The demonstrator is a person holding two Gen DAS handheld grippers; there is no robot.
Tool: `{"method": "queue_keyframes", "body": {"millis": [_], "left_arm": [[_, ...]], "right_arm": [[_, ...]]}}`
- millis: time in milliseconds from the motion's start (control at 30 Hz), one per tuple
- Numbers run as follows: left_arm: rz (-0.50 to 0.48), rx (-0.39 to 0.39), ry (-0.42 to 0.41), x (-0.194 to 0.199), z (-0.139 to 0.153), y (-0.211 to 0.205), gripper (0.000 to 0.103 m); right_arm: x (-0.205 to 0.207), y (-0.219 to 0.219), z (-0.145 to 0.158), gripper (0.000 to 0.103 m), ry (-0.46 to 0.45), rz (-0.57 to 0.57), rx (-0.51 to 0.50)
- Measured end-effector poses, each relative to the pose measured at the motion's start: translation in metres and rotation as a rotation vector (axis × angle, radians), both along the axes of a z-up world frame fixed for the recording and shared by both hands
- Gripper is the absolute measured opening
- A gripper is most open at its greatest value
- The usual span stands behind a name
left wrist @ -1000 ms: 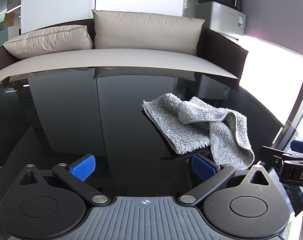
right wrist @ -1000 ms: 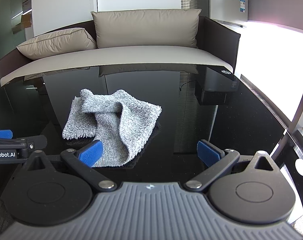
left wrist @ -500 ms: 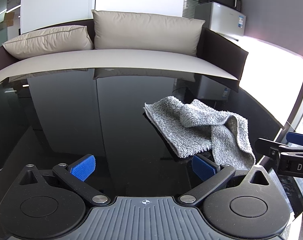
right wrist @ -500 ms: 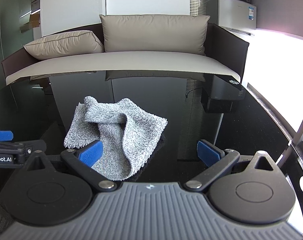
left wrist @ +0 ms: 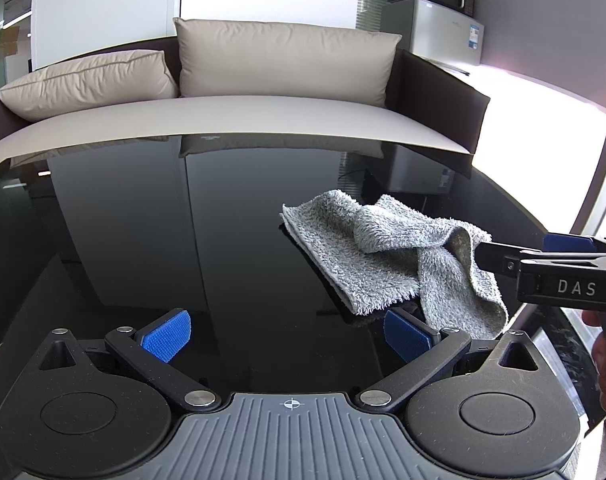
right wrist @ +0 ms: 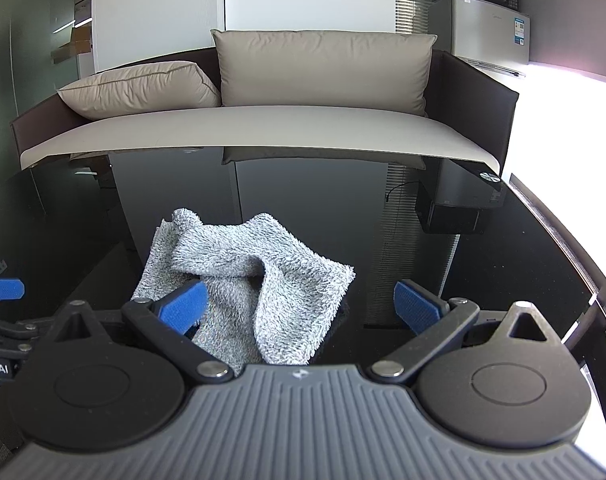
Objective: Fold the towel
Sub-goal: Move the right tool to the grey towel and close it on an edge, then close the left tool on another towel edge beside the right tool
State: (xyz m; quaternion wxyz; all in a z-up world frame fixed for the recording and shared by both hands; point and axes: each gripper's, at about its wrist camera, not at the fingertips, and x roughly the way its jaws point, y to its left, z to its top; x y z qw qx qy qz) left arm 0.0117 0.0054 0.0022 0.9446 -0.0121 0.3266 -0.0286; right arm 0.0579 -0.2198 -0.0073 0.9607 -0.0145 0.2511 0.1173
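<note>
The right gripper is hovering low over the crumpled towel with its jaws spread wide, the left blue pad sitting over the cloth and the right pad over bare bench; nothing is being pinched between them. The left gripper is also standing spread apart, holding nothing, with its right pad just beside the towel's near edge and its left pad over bare glass.

The glossy black bench is carrying the task's only thing. The towel is lying toward the bench's right side as the left wrist camera sees it, a grey fluffy cloth bunched into a loose heap: one flat layer is resting on the surface and another part is twisting over it in a raised ridge.

Judging by this, the folding is barely starting, if at all. No neat fold is showing, no edges are lined up, and the cloth is still needing to be gripped, spread flat and doubled over.

No container is appearing in either view, so nothing is sitting inside anything.
</note>
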Motion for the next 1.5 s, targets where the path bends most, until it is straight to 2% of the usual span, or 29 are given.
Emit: {"method": "queue_keyframes", "body": {"millis": [133,267,433,667,733,1033,1500], "left_arm": [[-0.016,-0.020,0.002,0.002,0.001,0.002,0.102],[-0.026,-0.025,0.004,0.004,0.002,0.002,0.102],[-0.030,-0.040,0.009,0.007,0.002,0.004,0.102],[-0.034,-0.074,0.009,0.013,0.002,0.005,0.102],[-0.042,-0.075,0.007,0.018,0.002,0.002,0.102],[-0.095,-0.035,-0.004,0.044,-0.004,-0.016,0.102],[-0.212,-0.009,-0.071,0.067,-0.008,-0.035,0.101]], "right_arm": [[0.013,0.007,-0.001,0.076,0.021,0.035,-0.006],[0.024,0.015,-0.003,0.067,0.039,0.074,-0.020],[0.034,0.022,-0.006,0.042,0.060,0.103,-0.036],[0.041,0.020,-0.010,0.015,0.106,0.110,-0.043],[0.042,0.019,-0.012,0.004,0.113,0.105,-0.037],[0.033,0.009,0.001,0.001,0.038,0.120,0.002],[0.019,-0.004,0.018,0.001,0.003,0.211,0.049]]}}
